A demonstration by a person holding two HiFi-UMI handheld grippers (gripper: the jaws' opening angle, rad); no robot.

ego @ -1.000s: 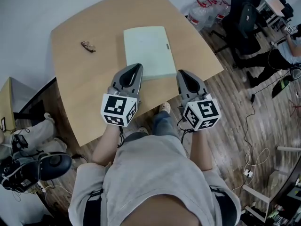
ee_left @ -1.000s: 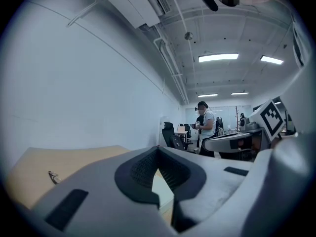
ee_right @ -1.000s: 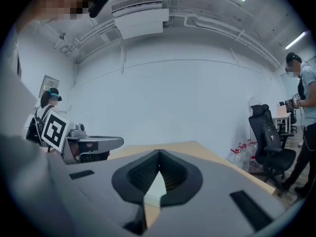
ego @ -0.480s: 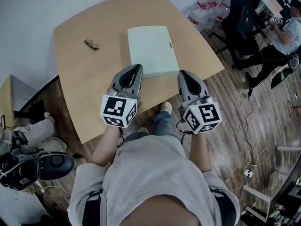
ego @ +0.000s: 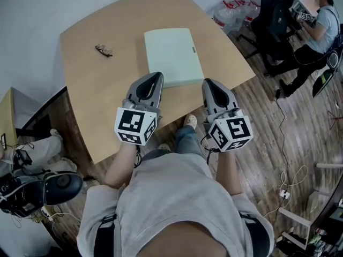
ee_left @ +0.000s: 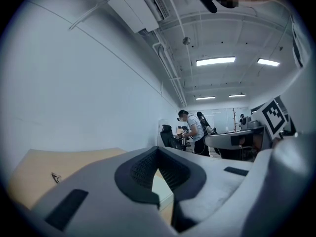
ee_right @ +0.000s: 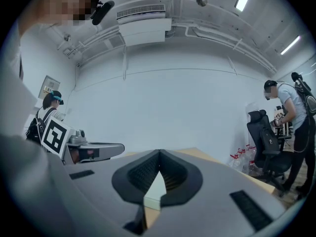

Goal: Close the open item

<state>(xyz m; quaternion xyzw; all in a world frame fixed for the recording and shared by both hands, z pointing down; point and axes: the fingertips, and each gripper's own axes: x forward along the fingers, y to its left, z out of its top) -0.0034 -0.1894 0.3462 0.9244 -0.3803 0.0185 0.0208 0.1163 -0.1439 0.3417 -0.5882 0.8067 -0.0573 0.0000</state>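
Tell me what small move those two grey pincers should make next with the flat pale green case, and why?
Probably none on the flat pale green case: it seems to lie flat and shut on the wooden table. The left gripper and right gripper, both shut and empty, hover at its near edge, so I would draw them back.

Table (ego: 91,100) – left half bare, wide passage open from near edge to far edge. Single small obstacle noted there: brown object (ego: 103,50), close to far left corner. Right half taken up by pale green case (ego: 171,55), flat and low; only narrow bare strip seen between it and right edge. Near edge occupied by left gripper (ego: 155,76) and right gripper (ego: 208,83), jaws pressed together, gap seen between the two. Past right corner – bags (ego: 231,12), office chair (ego: 278,23), person (ego: 320,23), all set apart from table.
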